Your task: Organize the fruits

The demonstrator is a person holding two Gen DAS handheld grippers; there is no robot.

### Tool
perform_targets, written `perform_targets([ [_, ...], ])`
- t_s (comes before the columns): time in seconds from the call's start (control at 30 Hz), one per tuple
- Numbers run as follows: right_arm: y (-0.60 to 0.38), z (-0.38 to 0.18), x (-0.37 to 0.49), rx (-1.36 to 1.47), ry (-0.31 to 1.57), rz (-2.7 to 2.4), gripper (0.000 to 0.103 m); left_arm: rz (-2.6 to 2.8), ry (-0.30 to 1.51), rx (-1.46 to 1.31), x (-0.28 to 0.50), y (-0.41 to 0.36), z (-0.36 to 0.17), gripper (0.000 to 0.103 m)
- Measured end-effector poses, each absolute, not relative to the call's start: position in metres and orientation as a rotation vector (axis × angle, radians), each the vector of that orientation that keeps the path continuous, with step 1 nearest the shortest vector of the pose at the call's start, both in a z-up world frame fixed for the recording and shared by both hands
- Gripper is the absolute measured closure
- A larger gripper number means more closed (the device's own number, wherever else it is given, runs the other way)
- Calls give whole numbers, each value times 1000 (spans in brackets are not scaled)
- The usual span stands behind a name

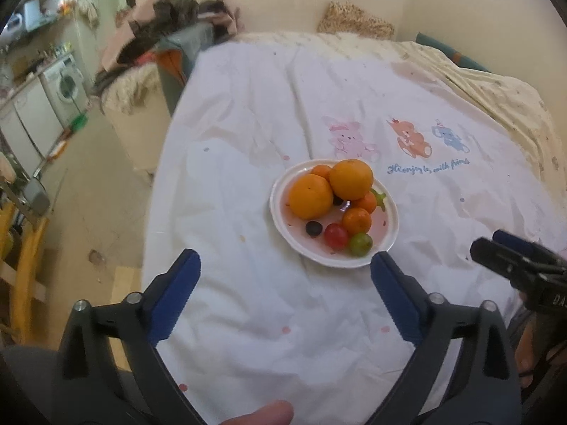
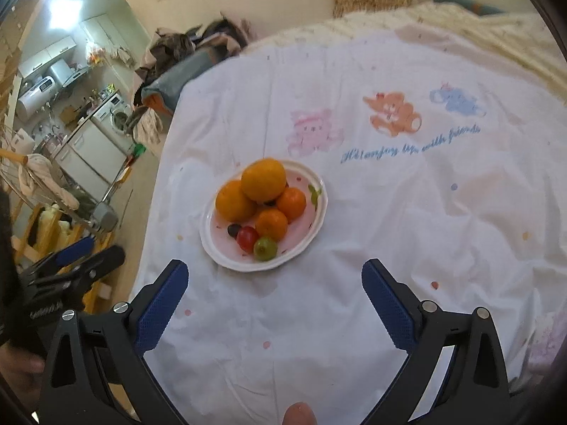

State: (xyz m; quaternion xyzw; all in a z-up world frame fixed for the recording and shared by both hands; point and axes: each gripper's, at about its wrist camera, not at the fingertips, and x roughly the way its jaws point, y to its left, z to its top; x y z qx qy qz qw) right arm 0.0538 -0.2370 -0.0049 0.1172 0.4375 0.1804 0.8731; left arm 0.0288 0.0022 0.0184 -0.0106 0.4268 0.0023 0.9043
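Observation:
A white plate (image 1: 283, 191) (image 2: 304, 248) sits on a white cloth and holds a pile of fruit. Two large oranges (image 1: 310, 196) (image 2: 264, 179) lie at the back with smaller tangerines (image 1: 357, 220) (image 2: 271, 224) beside them. A red cherry tomato (image 1: 336, 235) (image 2: 247, 237), a green round fruit (image 1: 360, 244) (image 2: 265, 248) and a dark grape (image 1: 313, 228) (image 2: 233, 230) lie at the front. My left gripper (image 1: 285, 260) hangs open, short of the plate and empty. My right gripper (image 2: 274, 271) is open too, nothing between its blue pads, and appears at the right edge (image 1: 514, 262) of the left wrist view.
The white cloth (image 1: 248, 113) (image 2: 443, 219) with printed cartoon animals covers a bed. The bed's left edge drops to a beige floor (image 1: 95, 194). Piled clothes (image 1: 166, 24) lie at the far left corner and a washing machine (image 1: 67, 85) stands beyond. A straw cushion (image 1: 354, 19) leans on the wall.

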Motion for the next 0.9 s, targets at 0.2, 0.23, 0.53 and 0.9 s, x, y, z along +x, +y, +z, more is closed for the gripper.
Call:
perform_targets([
  [0.2, -226, 3, 36, 149, 803, 295, 1, 60, 796, -23, 10, 3, 20, 1],
  [0.23, -226, 2, 35, 150, 797, 293, 1, 61, 790, -8, 10, 1, 18, 1],
  [0.53, -222, -8, 45, 130, 830, 258, 1, 78, 808, -69, 18, 8, 12, 1],
  [0.9, -221, -2, 39, 108, 781, 246, 0, 63, 822, -46, 18, 2, 8, 1],
])
